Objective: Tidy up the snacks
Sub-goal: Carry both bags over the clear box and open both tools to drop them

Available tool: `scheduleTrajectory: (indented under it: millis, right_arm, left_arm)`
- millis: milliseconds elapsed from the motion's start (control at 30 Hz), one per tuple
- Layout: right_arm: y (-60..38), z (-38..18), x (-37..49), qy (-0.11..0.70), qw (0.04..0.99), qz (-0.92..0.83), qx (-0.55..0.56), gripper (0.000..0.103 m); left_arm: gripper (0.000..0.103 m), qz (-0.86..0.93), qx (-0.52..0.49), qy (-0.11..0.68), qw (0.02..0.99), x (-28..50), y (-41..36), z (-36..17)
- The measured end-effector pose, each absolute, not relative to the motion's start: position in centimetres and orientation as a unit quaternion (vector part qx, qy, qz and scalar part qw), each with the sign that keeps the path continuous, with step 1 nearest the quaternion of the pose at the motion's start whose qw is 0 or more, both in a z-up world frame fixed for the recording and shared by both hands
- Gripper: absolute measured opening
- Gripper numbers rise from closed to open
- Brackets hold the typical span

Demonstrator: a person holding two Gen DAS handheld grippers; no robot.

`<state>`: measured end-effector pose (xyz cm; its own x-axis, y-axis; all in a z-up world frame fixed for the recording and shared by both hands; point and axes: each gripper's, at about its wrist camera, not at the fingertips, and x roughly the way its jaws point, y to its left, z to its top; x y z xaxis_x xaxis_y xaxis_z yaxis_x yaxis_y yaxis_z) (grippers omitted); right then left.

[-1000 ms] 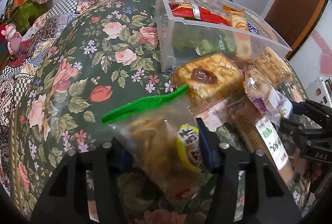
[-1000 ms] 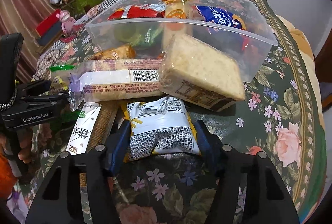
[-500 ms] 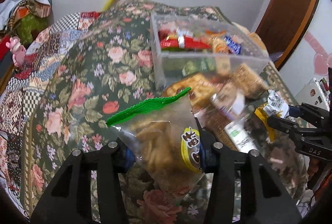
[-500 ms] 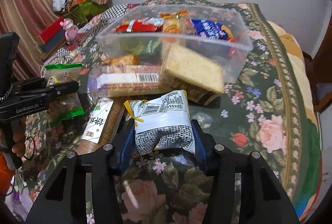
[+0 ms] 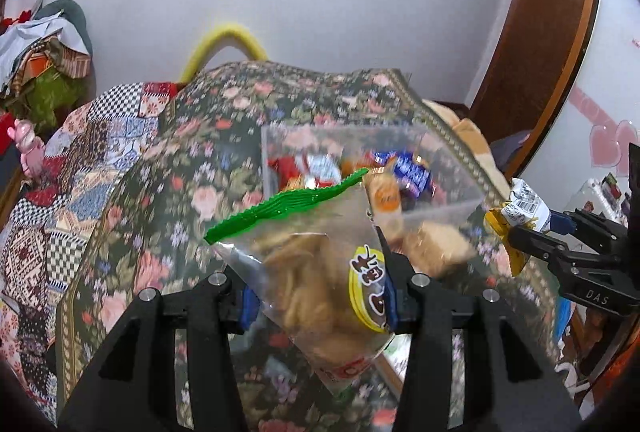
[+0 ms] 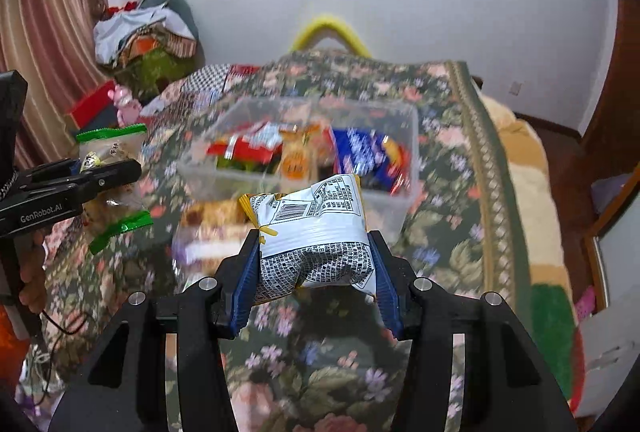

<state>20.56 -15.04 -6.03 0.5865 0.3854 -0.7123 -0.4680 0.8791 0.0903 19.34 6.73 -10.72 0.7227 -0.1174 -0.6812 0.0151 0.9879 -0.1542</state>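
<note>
My left gripper (image 5: 318,296) is shut on a clear snack bag with a green top edge (image 5: 312,272), held up above the floral table. It also shows in the right wrist view (image 6: 108,175). My right gripper (image 6: 316,268) is shut on a white and yellow snack packet (image 6: 316,228), lifted above the table; it shows in the left wrist view (image 5: 524,203). A clear plastic bin (image 6: 404,207) with several snacks inside stands ahead of both grippers, also in the left wrist view (image 5: 440,209).
Several loose snack packs (image 6: 216,228) lie on the floral tablecloth (image 6: 452,191) in front of the bin. A pile of clothes (image 6: 140,43) and a pink toy (image 5: 26,147) sit at the left. A wooden door (image 5: 544,31) is at the right.
Both grippers have risen and drawn back from the table, each carrying its packet. The bin and loose snacks now sit lower and farther away in both views.
</note>
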Motion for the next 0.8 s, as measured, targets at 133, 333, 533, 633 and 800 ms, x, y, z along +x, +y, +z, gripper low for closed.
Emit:
scheduleTrajectory:
  millis: [133,333,533,633,800]
  right_arm:
    - [-15.2,-4.9,21.6,0.37,0.898,0.234,-0.051,0.048]
    - [-15.4,-3.9,23.4,0.351,0.907,0.231,-0.042,0.048]
    - [-15.0,-3.5,25.5,0.341,0.911,0.229,-0.04,0.048]
    - [-14.6,-4.0,27.0,0.345,0.91,0.226,-0.038,0.048]
    - [-14.0,-5.7,29.5,0.365,0.904,0.221,-0.036,0.048]
  left_arm:
    - [0.047,-0.04,-0.077,0.357,0.93,21.2,6.4,-9.7]
    - [0.047,-0.043,-0.074,0.349,0.933,24.3,5.6,-9.1]
    - [0.047,-0.043,-0.073,0.355,0.931,28.0,4.8,-9.8]
    - [0.047,-0.043,-0.074,0.363,0.928,29.8,4.6,-10.7]
    - [0.047,-0.031,-0.088,0.372,0.923,32.3,4.7,-12.3]
